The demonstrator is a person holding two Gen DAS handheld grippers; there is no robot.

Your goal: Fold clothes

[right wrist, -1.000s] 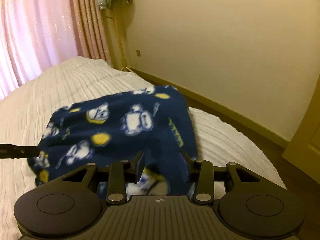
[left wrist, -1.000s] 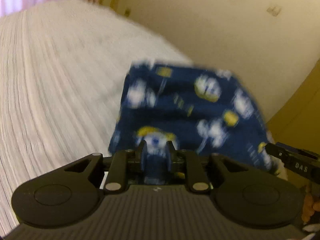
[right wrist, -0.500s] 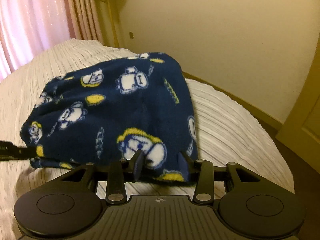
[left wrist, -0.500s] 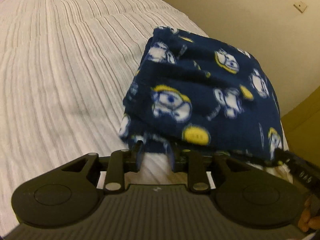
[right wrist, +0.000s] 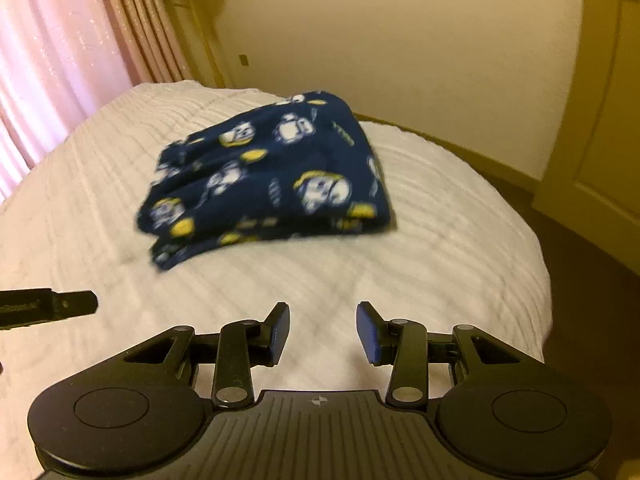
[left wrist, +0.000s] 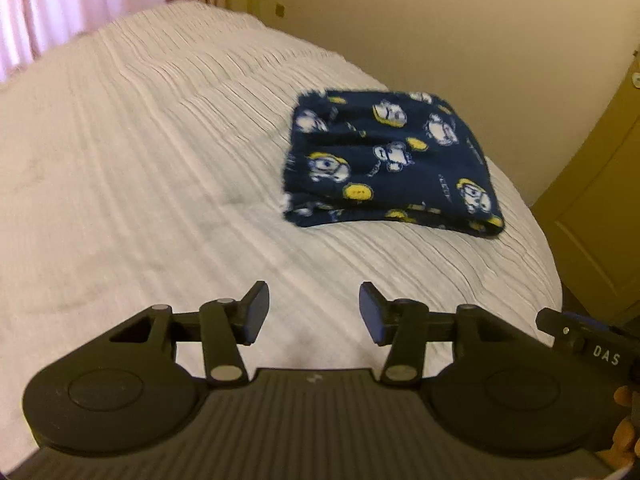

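- Since a second ago, the folded garment (left wrist: 390, 162) is released from both sets of jaws, and both grippers are drawn back from it, so that bare bedspread now shows between their fingers and the cloth.
- Dark blue fleece printed with white and yellow cartoon figures is seen, folded into a thick, roughly square packet with layered edges showing along its near side.
- It is laid flat on the white ribbed bedspread of the bed (left wrist: 160, 168), toward the bed's far right part in the left wrist view, near the edge that faces the cream wall (left wrist: 420, 16).
- Nothing is touching the garment in either view.
- The left gripper (left wrist: 314, 312) is held above the bedspread well short of the garment; its jaws are opening at this moment, stand well apart, and have nothing between them.
- The right gripper (right wrist: 322, 330) is likewise held over bare bedspread short of the garment (right wrist: 272, 172); its jaws are parted about as far, and nothing is gripped.
- A finger of each gripper is caught at the edge of the other's view.
- Fingertips of a hand (left wrist: 626, 428) are glimpsed at the lower right edge of the left wrist view.
- Pink curtains (right wrist: 60, 60) are hung beyond the head of the bed, and a yellowish door (right wrist: 608, 120) is seen to the right.
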